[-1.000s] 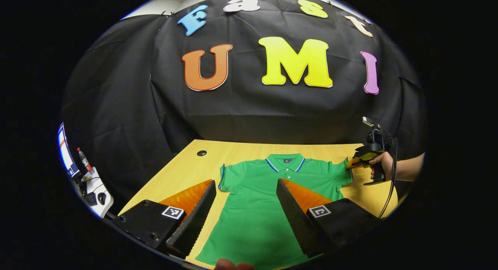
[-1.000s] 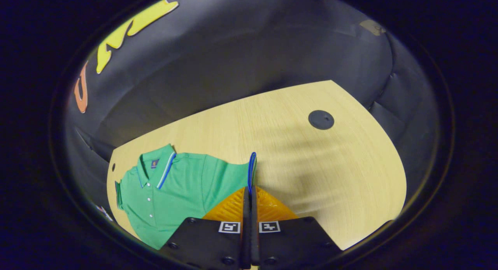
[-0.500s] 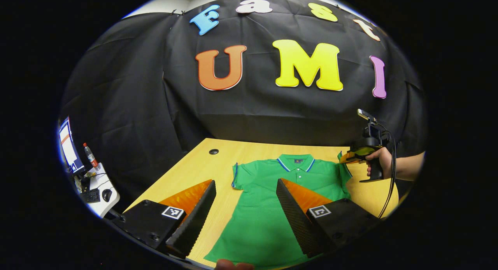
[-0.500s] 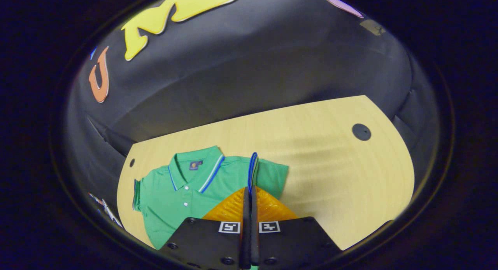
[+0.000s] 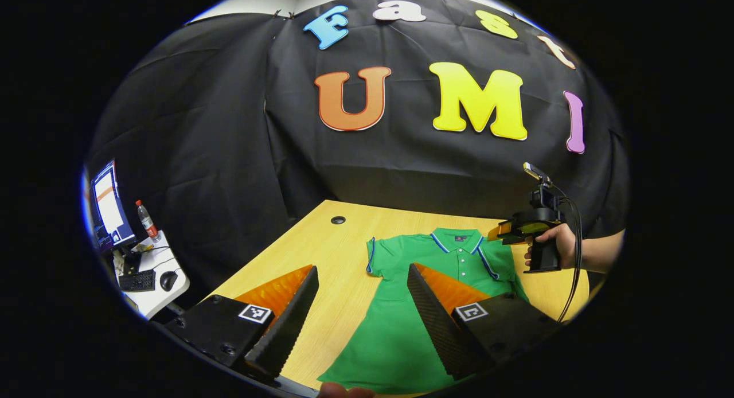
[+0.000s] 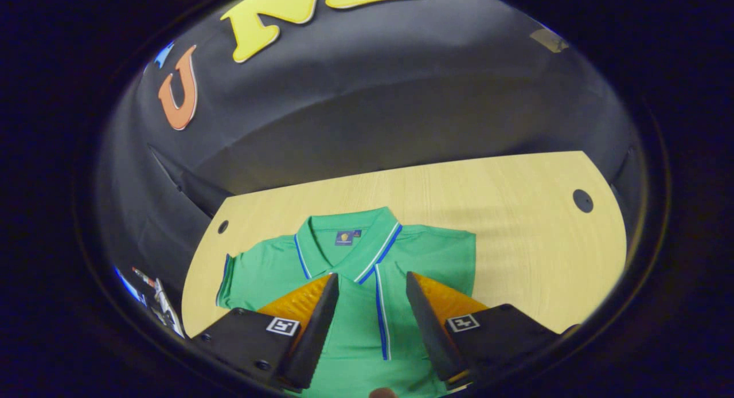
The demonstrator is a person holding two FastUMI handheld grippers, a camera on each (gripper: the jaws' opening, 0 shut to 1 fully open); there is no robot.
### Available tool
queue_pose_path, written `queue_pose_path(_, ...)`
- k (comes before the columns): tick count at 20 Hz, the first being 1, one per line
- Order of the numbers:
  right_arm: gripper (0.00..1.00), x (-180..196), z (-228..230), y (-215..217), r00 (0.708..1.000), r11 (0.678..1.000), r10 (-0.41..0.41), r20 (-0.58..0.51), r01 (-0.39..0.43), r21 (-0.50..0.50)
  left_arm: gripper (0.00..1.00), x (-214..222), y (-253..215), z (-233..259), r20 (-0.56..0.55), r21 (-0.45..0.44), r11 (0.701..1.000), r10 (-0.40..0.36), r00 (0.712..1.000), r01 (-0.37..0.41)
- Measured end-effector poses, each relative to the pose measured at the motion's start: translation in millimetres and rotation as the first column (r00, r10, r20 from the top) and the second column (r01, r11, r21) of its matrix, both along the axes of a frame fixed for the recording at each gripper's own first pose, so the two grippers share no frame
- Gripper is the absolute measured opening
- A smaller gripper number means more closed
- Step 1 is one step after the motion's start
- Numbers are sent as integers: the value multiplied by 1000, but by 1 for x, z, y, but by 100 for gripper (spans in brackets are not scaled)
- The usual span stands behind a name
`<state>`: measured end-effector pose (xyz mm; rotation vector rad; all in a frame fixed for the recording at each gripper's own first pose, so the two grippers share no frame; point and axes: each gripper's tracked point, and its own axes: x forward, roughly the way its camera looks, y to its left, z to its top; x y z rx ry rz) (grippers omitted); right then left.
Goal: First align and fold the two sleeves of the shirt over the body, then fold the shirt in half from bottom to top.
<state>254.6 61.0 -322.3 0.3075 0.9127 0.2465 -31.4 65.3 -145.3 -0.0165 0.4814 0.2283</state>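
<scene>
— Left gripper view first. How many things do you count?

— One green short-sleeved polo shirt (image 5: 395,323) of knit cloth with blue-and-white trim, lying flat on one pale wood-grain table (image 5: 321,254). The table has one round black grommet hole (image 5: 338,220) near its far edge. Two grippers: the left gripper (image 5: 361,312) at the bottom, and the right gripper (image 5: 504,230) farther off, held by a hand (image 5: 559,243) with a black cable hanging from it.

— And off to the side?

— A small white side desk (image 5: 166,277) carrying one monitor (image 5: 109,206), one clear bottle with a red cap (image 5: 147,220), one keyboard (image 5: 137,280) and one mouse (image 5: 168,280).

— Where is the shirt relative to the left gripper?

— Below and ahead of it. Its fingers are spread wide, gripping nothing; their inner faces are ribbed. One sleeve (image 5: 383,260) lies flat out to the side; the other side's edge runs straight.

— Right gripper view?

— One shirt (image 6: 355,329), collar (image 6: 347,243) pointing at the wall, on the same table (image 6: 516,243). Two grommet holes here: one on the left (image 6: 223,226), one on the right (image 6: 582,200).

— The gripper's state?

— The right gripper (image 6: 371,317) is parted, nothing pinched between its fingers, hanging over the shirt's chest. A sleeve (image 6: 395,306) with its blue-and-white cuff stripe lies folded over the body, the stripe running down between the two fingers. The other sleeve (image 6: 241,277) lies flat, unfolded.
</scene>
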Motion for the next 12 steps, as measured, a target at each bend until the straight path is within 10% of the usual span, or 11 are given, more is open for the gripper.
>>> queue_pose_path(2,88,-1,11,-9,999,999,-36,14,36,-10,100,3,-2,-1,5,-9,1000,-18,1000,18)
queue_pose_path(12,88,-100,96,-107,979,977,-103,178,133,-164,100,64,16,-22,-13,-204,970,-141,990,135)
